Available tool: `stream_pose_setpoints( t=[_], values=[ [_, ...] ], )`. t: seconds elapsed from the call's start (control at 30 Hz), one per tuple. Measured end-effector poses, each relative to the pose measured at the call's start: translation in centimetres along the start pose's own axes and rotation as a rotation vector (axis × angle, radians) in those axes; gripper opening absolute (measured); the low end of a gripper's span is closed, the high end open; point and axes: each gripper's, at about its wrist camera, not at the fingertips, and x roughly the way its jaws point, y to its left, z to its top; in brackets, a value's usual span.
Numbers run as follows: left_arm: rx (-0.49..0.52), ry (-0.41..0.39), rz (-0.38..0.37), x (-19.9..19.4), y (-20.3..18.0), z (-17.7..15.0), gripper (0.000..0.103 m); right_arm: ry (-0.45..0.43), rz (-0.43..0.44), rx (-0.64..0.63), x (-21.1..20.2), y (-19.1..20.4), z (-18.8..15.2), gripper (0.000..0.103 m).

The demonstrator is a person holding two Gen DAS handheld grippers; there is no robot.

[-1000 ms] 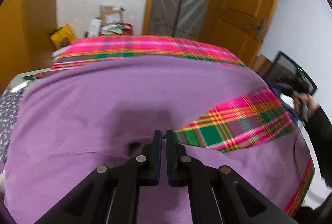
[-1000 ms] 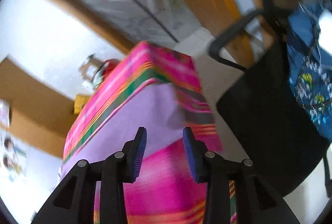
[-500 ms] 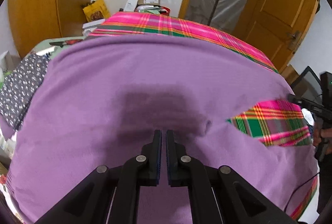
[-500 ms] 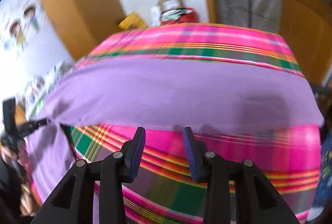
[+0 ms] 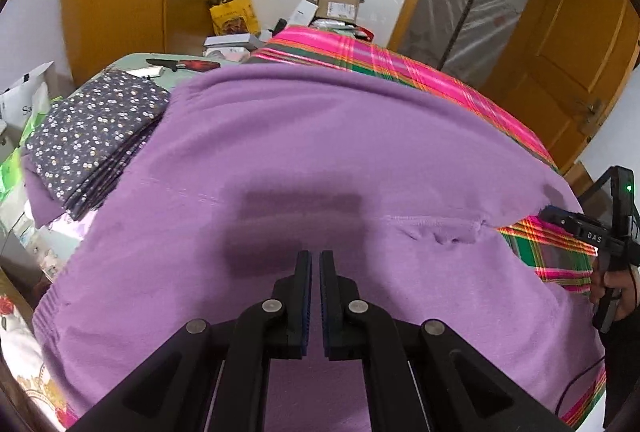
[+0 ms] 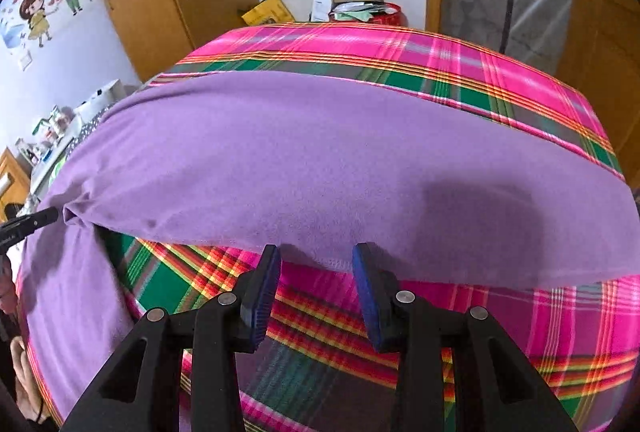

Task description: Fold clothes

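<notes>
Left gripper (image 5: 315,258) pinched closed, nothing held, hovering over purple garment (image 5: 320,160); right gripper (image 6: 316,252) half open, empty, garment hem just ahead over plaid cloth (image 6: 520,320); risk: jaws snag the plaid underneath, dragging both.

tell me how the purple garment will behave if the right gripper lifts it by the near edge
The purple garment will probably go floppy and drape: it lies flat, puckering near a corner. It looks like soft, light knit. It may drag on the plaid cloth rather than slide.
</notes>
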Motion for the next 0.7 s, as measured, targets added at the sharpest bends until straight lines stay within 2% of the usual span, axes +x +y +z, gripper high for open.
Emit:
stream_pose_setpoints(
  t=[0.13, 0.33, 0.5, 0.7],
  values=[
    [0.006, -0.054, 0.019, -1.5, 0.0, 0.9, 0.003, -0.041, 0.015, -0.007, -1.8, 1.5, 0.1, 0.039],
    [0.038, -0.120, 0.103, -3.4, -1.2, 3.0, 0.003, -0.102, 0.066, -0.046, -4.7, 4.7, -0.2, 0.039],
    [0.058, -0.155, 0.111, -4.4, -2.5, 3.7, 0.003, -0.134, 0.077, -0.090, -6.0, 7.7, -0.8, 0.039],
    [0.094, -0.174, 0.129, -5.0, -2.7, 4.0, 0.003, -0.190, 0.106, -0.103, -7.9, 10.0, -3.3, 0.039]
  ],
)
